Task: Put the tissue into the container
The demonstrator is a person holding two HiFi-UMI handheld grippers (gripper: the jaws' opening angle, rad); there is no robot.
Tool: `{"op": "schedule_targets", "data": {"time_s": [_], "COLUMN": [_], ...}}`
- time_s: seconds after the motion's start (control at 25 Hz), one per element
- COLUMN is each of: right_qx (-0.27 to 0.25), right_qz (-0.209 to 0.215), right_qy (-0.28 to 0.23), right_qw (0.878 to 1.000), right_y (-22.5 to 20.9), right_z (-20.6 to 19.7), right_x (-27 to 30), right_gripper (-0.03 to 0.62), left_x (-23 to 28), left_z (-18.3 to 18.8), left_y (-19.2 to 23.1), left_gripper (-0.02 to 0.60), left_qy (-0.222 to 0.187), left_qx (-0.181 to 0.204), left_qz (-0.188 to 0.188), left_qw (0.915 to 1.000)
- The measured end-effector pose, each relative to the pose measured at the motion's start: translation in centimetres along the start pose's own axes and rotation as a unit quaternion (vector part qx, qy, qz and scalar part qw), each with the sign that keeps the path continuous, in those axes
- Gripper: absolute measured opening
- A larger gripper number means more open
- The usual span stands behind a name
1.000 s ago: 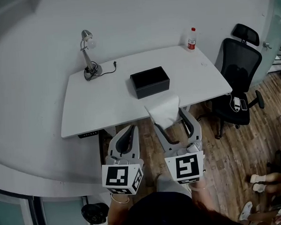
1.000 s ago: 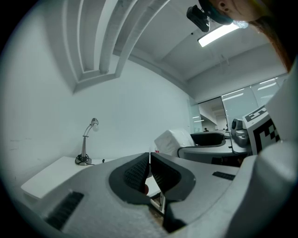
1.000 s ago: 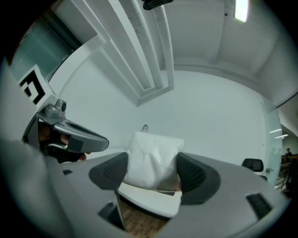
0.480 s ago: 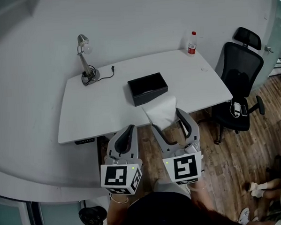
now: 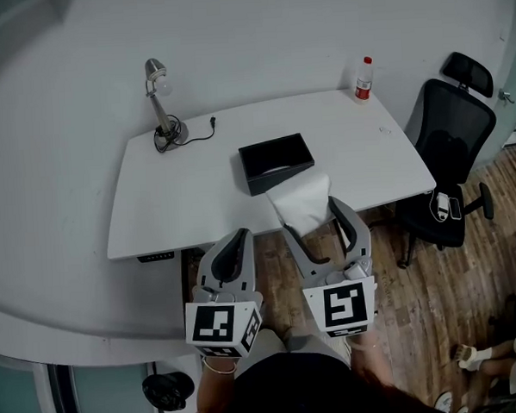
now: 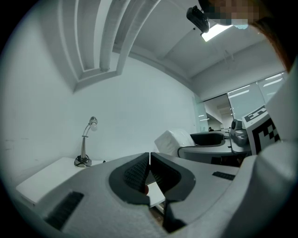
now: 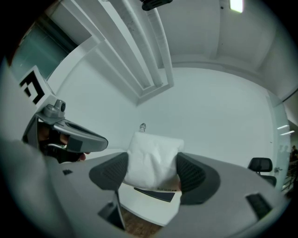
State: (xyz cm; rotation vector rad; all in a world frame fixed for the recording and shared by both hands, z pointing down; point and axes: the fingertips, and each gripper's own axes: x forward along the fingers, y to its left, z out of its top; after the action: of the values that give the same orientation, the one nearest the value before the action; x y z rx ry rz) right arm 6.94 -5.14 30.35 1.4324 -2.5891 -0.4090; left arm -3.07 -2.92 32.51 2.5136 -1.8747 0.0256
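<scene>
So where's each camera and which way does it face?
Head view: on the head, steeply down at white desk, black container, left gripper, right gripper.
Left gripper view: on that gripper, along shut jaws toward desk lamp.
Right gripper view: on that gripper, jaws clamped on tissue.
Shared: all three show the tissue.

Desk lamp [image 5: 160,107] and bottle [image 5: 364,79] stand on the white table [image 5: 188,196], office chair [image 5: 451,139] beside.

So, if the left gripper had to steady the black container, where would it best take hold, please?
Probably its near long wall, from above: the black container sits open-topped on the desk, so that thin upright wall would fit between the fingers, one inside, one outside. The left gripper is shut and must open first.
</scene>
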Motion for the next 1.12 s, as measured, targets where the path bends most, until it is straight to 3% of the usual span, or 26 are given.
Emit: {"op": "schedule_targets", "data": {"time_s": [1.12], "right_qx": [0.004], "right_qz": [0.001], "right_qy": [0.018], "right_qw": [1.0], "right_y": [-2.1], "right_z": [-1.1], "right_x": [8.7], "right_gripper": [0.345], "left_x": [7.9], "left_z": [-0.4], "left_y": [4.5], "left_gripper": [0.029], "left_qy": [0.003], "left_qx": [-0.016], "left_qz": [-0.019], "left_qw": [0.9997]}}
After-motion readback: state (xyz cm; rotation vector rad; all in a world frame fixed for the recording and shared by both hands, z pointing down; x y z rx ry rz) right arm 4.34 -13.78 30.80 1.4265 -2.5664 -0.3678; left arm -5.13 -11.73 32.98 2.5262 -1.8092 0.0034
